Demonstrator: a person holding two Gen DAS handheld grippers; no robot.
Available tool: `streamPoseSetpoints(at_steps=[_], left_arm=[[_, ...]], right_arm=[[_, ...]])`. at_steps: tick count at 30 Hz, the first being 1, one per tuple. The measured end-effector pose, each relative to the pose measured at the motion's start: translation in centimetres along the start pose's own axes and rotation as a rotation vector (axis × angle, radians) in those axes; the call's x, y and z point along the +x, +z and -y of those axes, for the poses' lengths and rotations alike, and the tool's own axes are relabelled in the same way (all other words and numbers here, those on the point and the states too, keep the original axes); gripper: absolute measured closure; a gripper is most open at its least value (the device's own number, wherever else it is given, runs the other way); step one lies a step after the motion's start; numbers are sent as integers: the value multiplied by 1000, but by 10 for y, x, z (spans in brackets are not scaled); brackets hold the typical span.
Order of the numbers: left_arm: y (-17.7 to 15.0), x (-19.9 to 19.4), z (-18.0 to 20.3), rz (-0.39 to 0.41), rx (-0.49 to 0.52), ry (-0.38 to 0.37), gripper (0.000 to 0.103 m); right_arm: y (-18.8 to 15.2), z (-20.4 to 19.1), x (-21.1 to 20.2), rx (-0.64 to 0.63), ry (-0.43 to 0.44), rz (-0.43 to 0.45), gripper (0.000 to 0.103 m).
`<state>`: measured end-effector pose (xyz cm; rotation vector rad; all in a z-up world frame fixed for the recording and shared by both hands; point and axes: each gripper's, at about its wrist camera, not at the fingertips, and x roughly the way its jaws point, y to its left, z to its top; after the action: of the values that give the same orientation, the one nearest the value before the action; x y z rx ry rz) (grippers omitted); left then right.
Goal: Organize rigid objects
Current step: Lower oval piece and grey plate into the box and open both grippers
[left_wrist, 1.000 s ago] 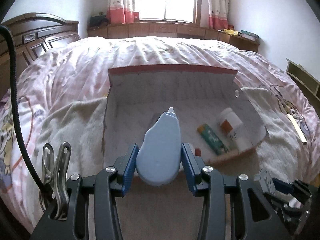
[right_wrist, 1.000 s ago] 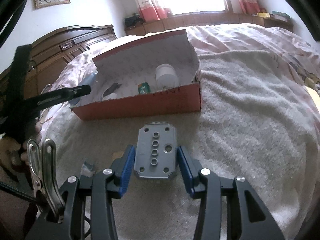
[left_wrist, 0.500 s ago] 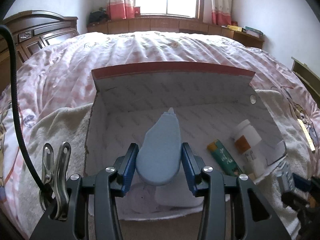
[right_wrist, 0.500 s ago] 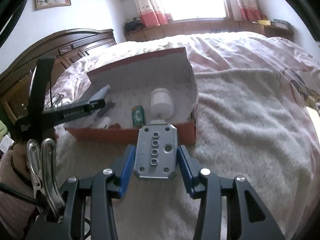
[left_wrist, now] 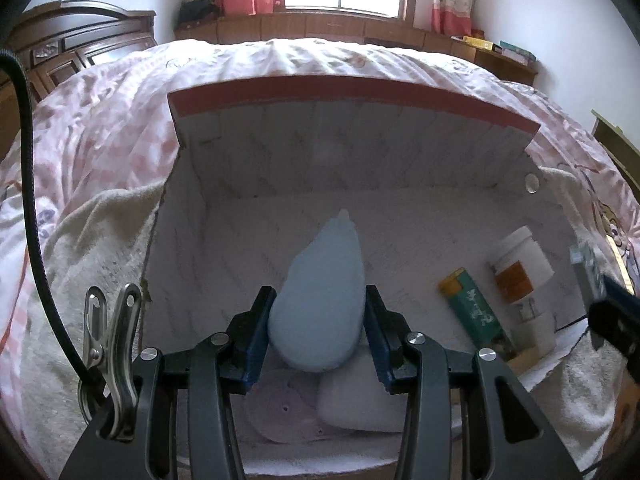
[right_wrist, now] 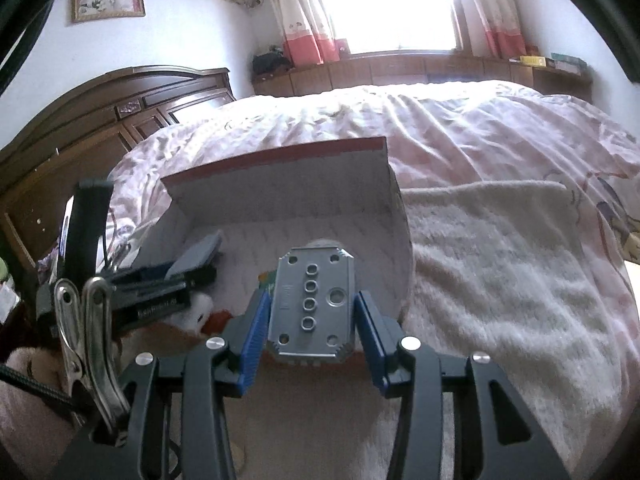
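Note:
My left gripper [left_wrist: 318, 312] is shut on a pale blue teardrop-shaped object [left_wrist: 320, 300] and holds it inside the open red-and-white cardboard box [left_wrist: 352, 96], above its floor. My right gripper [right_wrist: 310, 314] is shut on a grey metal plate with holes [right_wrist: 311, 304] and holds it over the box's near right wall [right_wrist: 404, 280]. Inside the box lie a white bottle with an orange label [left_wrist: 520, 268], a green tube [left_wrist: 474, 308], a white rounded object [left_wrist: 356, 404] and a flat pale disc [left_wrist: 284, 412]. The left gripper also shows in the right wrist view [right_wrist: 188, 268].
The box stands on a cream towel [right_wrist: 500, 264] spread over a pink patterned quilt [right_wrist: 440, 128]. A dark wooden headboard [right_wrist: 80, 120] rises at the left. A wooden window ledge [left_wrist: 340, 32] runs along the back wall.
Both grippers have moved forward to the box. The left one now holds the blue object inside it; the right one has brought the metal plate up over the box's near wall.

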<state>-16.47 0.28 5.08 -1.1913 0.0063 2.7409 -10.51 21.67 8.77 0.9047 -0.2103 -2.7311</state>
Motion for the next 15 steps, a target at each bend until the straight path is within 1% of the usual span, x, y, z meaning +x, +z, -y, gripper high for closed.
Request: streamPoseSetpoints(at_steps=[6,14,15], left_arm=[[-1,3,-1,1,-10,4,59],[-3,5,4,20,16,32,58],[-3,6,4,22,21,35,56]], right_arm=[[10,-2,15,-5,-1,4,57],[14,2,29,9,-7,-9,57],[14,3,31,10,-9,-12,57]])
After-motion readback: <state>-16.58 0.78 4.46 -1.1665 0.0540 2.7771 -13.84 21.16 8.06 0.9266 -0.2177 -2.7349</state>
